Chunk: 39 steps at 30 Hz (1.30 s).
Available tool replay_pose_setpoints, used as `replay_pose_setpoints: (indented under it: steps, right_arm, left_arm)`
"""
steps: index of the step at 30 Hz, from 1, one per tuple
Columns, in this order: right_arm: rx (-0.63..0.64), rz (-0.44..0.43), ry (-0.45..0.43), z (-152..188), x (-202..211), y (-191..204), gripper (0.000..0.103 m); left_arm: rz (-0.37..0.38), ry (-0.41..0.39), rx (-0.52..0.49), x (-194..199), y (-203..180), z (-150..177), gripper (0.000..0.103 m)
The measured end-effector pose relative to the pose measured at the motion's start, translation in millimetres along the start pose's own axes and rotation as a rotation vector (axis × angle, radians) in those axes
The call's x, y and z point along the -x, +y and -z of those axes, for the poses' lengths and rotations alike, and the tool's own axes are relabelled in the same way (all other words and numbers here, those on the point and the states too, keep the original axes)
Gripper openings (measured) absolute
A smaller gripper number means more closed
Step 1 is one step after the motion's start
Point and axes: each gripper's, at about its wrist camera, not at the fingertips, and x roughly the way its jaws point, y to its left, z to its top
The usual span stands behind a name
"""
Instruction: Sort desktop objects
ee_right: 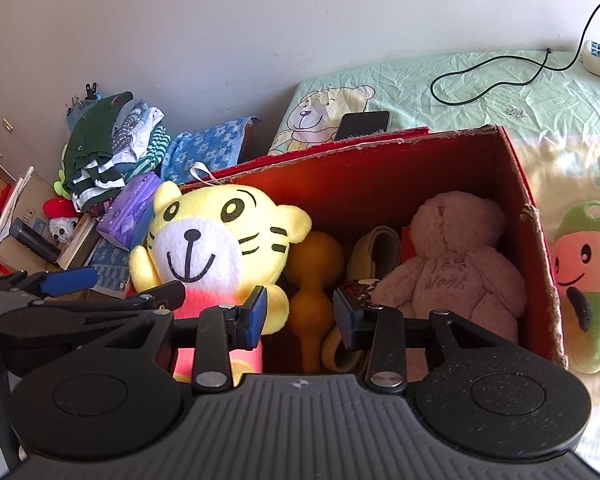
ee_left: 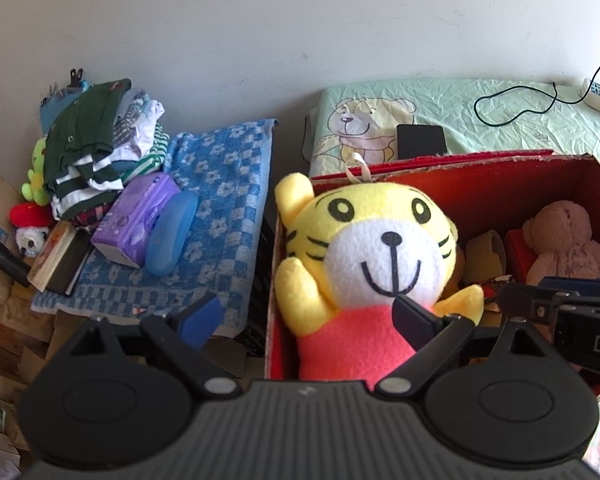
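the tiger toy [ee_left: 364,264] sits upright at the left end of the red box [ee_right: 532,216], centre frame. the left gripper [ee_left: 312,316] stands wide open, one pad at the toy's belly. the right gripper [ee_right: 300,316] is part open, empty. the green toy [ee_right: 588,288] lies right of the box, nearer the right gripper.

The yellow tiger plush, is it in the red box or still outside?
In. The yellow tiger plush sits upright against the red box's left wall, beside the pink teddy; neither gripper holds it.

A yellow tiger plush [ee_left: 364,256] sits upright in the red box [ee_left: 480,176], between the left gripper [ee_left: 306,316]'s wide-apart jaws.
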Motion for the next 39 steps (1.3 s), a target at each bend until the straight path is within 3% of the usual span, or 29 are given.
replay_pose_setpoints:
  steps: [13,28,39]
  right_arm:
    - [-0.015,0.043,-0.028,8,8,-9,0.045]
    - [0.042,-0.046,0.008,9,21,-24,0.046]
    - [0.000,-0.101,0.013,11,26,-45,0.046]
  left_arm:
    - [-0.065,0.015,-0.012,-5,-4,4,0.099]
    - [-0.221,0.064,0.046,7,-15,13,0.099]
    - [-0.279,0.086,0.026,16,-37,16,0.103]
